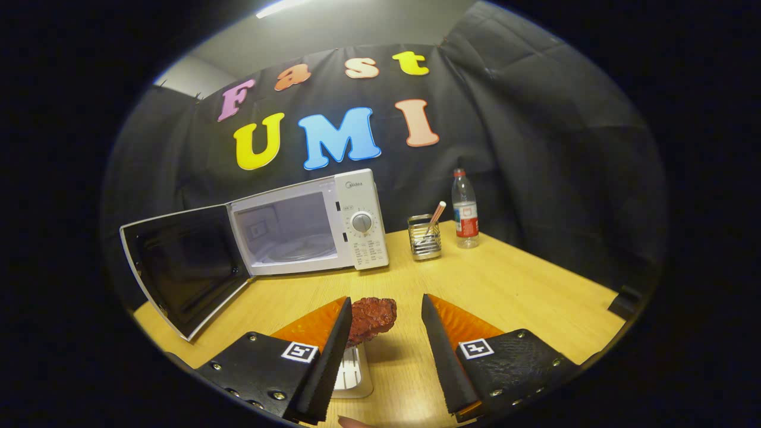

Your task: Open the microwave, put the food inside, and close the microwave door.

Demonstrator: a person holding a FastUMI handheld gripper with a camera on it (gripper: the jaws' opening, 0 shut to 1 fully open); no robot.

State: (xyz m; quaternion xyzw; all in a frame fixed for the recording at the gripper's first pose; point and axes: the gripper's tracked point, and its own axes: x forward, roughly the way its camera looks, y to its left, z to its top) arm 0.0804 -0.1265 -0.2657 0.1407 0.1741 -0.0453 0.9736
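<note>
food (373, 318) part hidden by finger | white tray (352, 371) mostly hidden | panel text unreadable

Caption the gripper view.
Open claw around reddish-brown food piece; white microwave beyond, door swung open.

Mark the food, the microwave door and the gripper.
food (373, 318), gripper view, on its top, against the left finger.
microwave door (181, 267), gripper view, on the dark window of the open door.
gripper (385, 309), gripper view, midway between open fingertips.
</note>
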